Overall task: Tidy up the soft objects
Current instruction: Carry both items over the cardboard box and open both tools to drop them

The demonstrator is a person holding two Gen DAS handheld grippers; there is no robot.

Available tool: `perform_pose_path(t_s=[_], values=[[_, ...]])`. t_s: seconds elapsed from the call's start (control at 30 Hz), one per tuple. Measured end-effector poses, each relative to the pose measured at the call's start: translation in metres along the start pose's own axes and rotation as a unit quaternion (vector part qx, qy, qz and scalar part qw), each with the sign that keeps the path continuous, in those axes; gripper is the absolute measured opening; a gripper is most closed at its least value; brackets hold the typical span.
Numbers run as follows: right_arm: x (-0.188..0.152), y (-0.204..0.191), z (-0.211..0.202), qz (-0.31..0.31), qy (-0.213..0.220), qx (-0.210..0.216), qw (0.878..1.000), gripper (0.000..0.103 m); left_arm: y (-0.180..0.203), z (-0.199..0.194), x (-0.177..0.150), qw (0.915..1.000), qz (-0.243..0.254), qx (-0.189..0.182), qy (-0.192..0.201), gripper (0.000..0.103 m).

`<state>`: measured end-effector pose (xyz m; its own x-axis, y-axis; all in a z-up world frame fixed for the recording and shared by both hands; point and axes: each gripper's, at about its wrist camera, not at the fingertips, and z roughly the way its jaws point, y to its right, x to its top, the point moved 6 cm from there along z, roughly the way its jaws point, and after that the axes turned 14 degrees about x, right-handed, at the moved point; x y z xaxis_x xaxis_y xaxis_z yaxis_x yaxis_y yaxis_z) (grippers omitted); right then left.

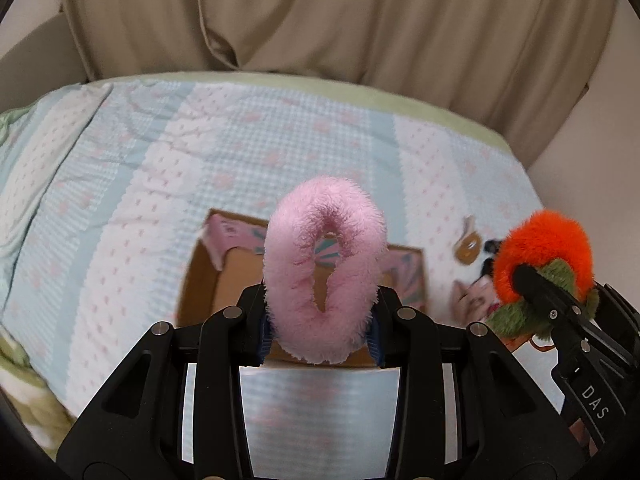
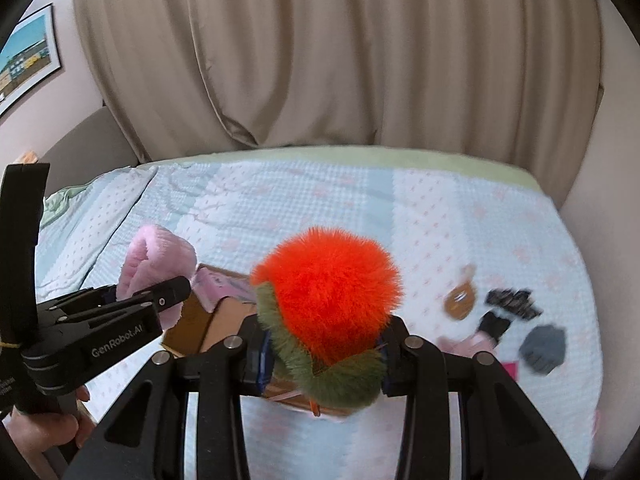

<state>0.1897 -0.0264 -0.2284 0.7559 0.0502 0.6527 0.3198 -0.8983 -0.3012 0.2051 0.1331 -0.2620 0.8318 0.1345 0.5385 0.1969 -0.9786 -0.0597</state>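
Gripper [image 1: 320, 320] over quilted bed [image 1: 160, 160]; beige curtain [image 1: 320, 12] behind.

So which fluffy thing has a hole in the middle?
The pink ring, held in the left claw. The orange puff in the right claw is a solid ball with green fuzz underneath.
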Motion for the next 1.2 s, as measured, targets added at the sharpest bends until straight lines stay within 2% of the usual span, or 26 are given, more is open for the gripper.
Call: perform_pose_path(t_s=[0.2,0.4,0.73,1.0,1.07,1.13,1.17,1.2], values=[[-0.017,-0.032,0.053,0.045,-0.039,-0.006,0.998,0.036,-0.043,0.047,-0.003,0.9985,0.037,0.003,-0.041,0.033],[-0.03,-0.022,0.106,0.092,-0.096,-0.023,0.991,0.036,-0.057,0.099,-0.008,0.9938,0.066,-0.002,-0.089,0.033],[-0.054,0.017,0.182,0.152,-0.188,-0.037,0.97,0.036,-0.033,0.182,-0.019,0.9795,0.108,-0.011,-0.169,0.033],[-0.068,0.043,0.221,0.189,-0.231,-0.037,0.954,0.036,-0.013,0.231,-0.038,0.9658,0.146,-0.01,-0.214,0.033],[-0.068,0.046,0.226,0.192,-0.236,-0.036,0.952,0.037,-0.009,0.234,-0.04,0.9645,0.157,-0.008,-0.212,0.044],[-0.069,0.048,0.232,0.19,-0.247,-0.035,0.95,0.051,-0.006,0.235,-0.038,0.9646,0.173,0.004,-0.199,0.103],[-0.069,0.049,0.234,0.188,-0.251,-0.037,0.949,0.059,-0.004,0.235,-0.039,0.9641,0.179,0.009,-0.196,0.103],[-0.069,0.049,0.236,0.188,-0.254,-0.036,0.948,0.086,-0.004,0.236,-0.038,0.9639,0.184,0.015,-0.192,0.103]])
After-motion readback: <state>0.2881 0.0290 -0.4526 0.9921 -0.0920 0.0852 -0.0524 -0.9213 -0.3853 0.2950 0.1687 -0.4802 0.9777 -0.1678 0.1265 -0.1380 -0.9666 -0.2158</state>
